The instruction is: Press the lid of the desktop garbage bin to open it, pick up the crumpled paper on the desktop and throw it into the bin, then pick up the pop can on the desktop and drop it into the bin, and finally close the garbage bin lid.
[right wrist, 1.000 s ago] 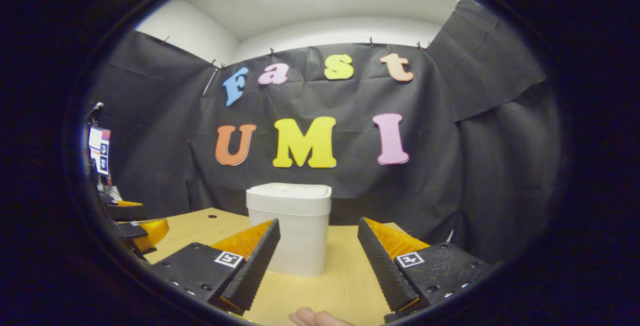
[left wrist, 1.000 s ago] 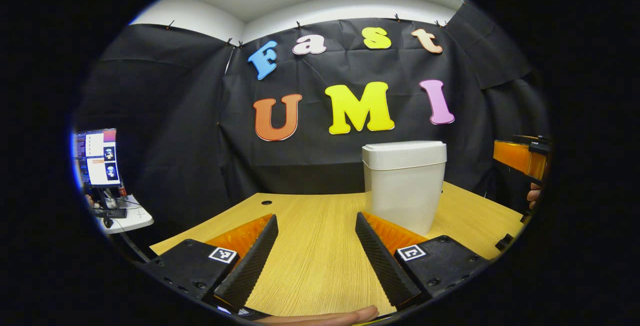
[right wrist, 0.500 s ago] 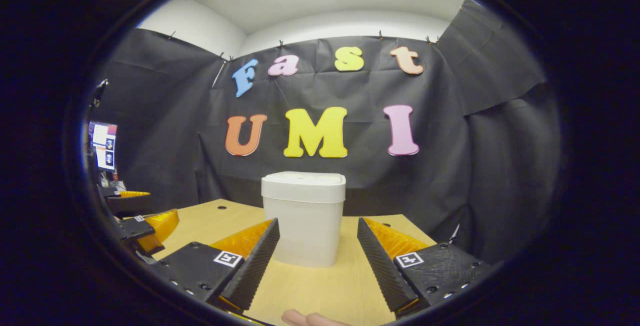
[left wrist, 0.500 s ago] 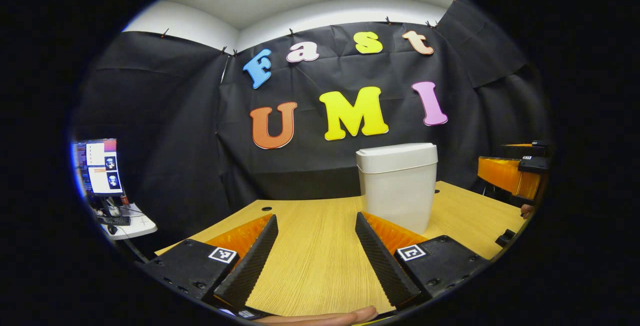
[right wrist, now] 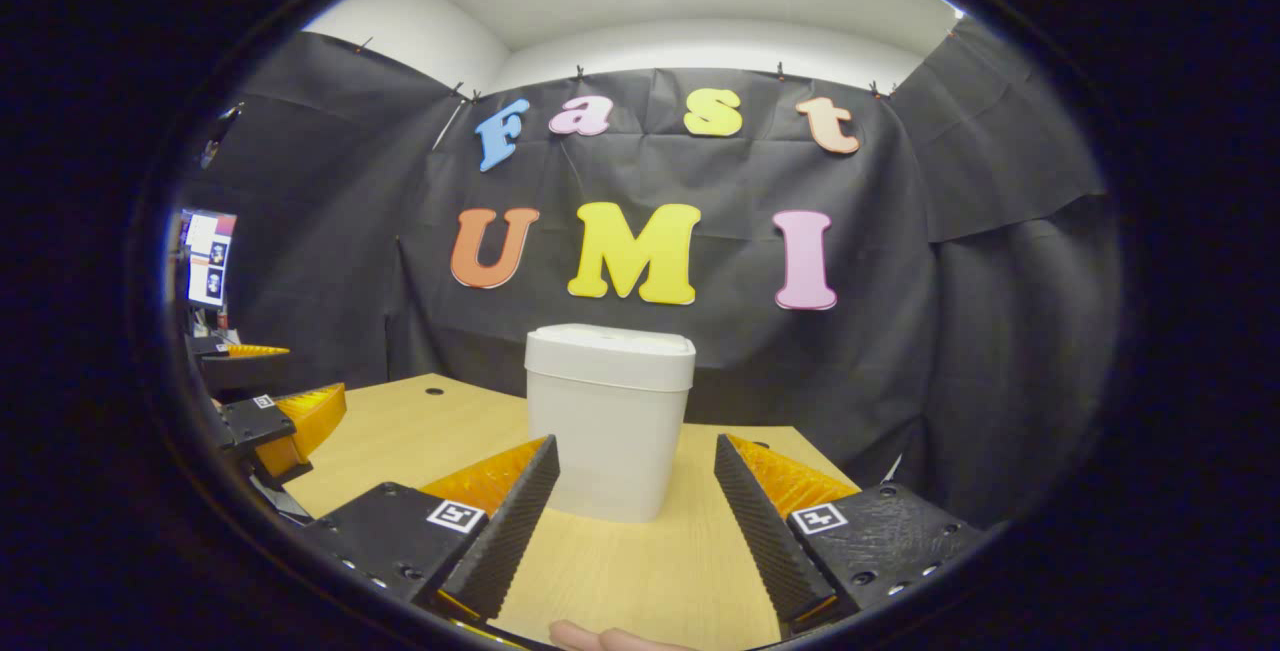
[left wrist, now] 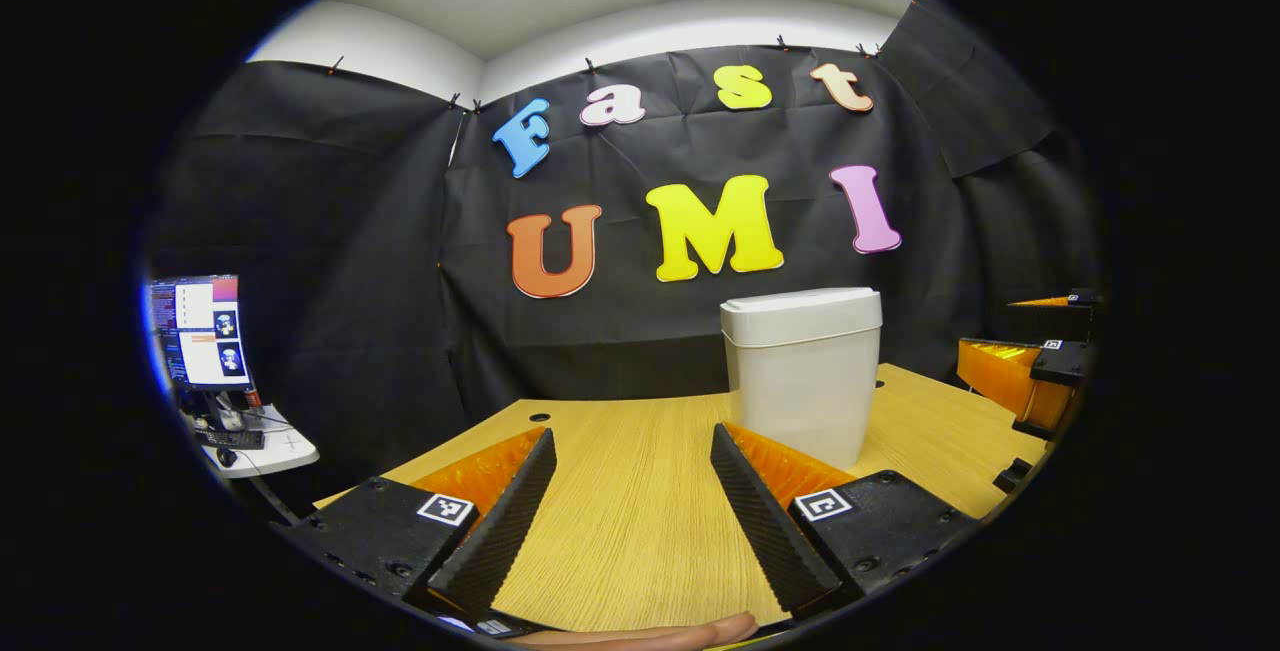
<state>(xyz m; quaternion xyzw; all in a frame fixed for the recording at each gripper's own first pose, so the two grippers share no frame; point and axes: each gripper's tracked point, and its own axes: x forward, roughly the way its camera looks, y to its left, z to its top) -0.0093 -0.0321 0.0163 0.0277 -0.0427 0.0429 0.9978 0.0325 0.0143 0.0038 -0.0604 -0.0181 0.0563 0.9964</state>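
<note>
one white bin (right wrist: 610, 421) (lid closed)

One bin (left wrist: 800, 371), lid shut; two tongs (left wrist: 630, 511) (right wrist: 635, 521); one table (left wrist: 620, 491); one monitor (left wrist: 200, 331).

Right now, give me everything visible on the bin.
The bin is a small off-white box, plastic by its look, with rounded corners and a body that tapers slightly downward. Its lid is a wider cap, shut and level. It stands upright on the wooden table near the far edge, before the black cloth. Nothing touches it; both grippers' jaws stand open, short of it.
</note>
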